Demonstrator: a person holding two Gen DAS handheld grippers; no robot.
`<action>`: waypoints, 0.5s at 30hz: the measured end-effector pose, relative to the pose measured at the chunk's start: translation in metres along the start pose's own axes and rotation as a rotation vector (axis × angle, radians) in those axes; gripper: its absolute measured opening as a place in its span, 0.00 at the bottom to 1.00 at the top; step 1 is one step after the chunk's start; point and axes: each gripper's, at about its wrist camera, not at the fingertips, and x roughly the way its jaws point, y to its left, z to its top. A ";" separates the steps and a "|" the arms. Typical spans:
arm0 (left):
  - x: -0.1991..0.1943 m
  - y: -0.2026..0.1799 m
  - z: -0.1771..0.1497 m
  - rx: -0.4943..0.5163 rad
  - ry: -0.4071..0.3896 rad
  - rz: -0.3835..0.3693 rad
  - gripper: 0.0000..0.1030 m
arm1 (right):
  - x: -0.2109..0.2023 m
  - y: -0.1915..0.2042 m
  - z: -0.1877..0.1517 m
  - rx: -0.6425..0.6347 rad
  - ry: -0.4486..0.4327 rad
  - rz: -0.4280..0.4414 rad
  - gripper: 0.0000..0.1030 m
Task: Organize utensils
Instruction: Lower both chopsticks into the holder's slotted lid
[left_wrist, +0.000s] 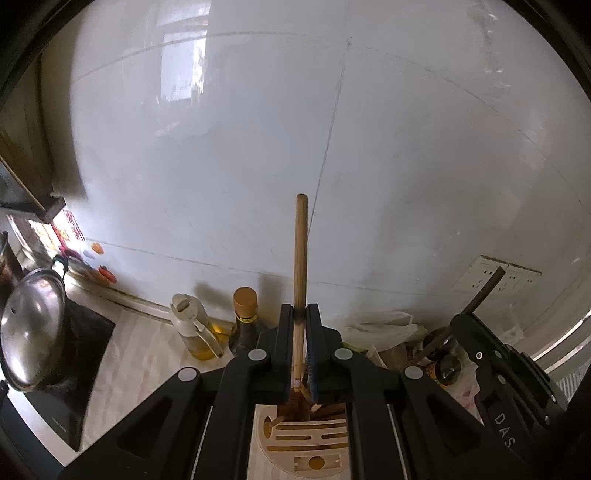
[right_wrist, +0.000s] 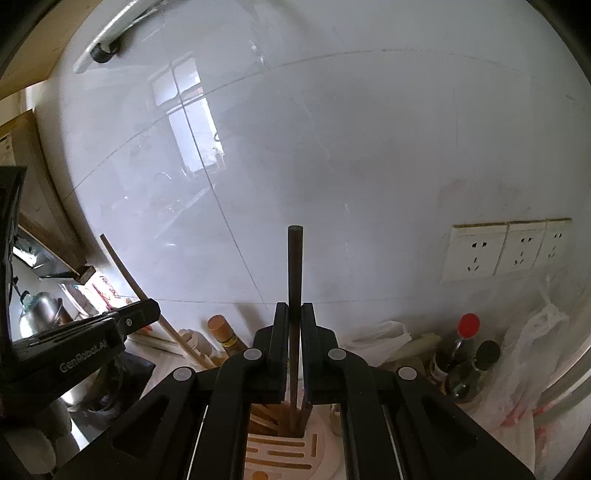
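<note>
The left gripper (left_wrist: 300, 314) is pinching a pale wooden stick (left_wrist: 300, 258); the right gripper (right_wrist: 294, 312) is pinching a dark stick (right_wrist: 294, 280); both are hanging upright over the slotted wooden holder (left_wrist: 306, 446); next, probably, lowering each straight down and letting go.

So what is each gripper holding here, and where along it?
Left gripper clamps a light wooden stick partway up its shaft; right gripper clamps a dark stick likewise, both lower ends in the wooden holder.
</note>
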 end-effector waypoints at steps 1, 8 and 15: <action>0.002 0.001 0.001 -0.007 0.002 0.001 0.04 | 0.003 -0.001 0.000 0.003 0.002 0.001 0.06; 0.014 0.010 0.003 -0.059 0.019 0.007 0.04 | 0.018 0.001 0.000 0.013 0.016 0.008 0.06; 0.023 0.023 0.002 -0.107 0.037 0.012 0.04 | 0.027 0.003 -0.003 0.023 0.030 0.012 0.06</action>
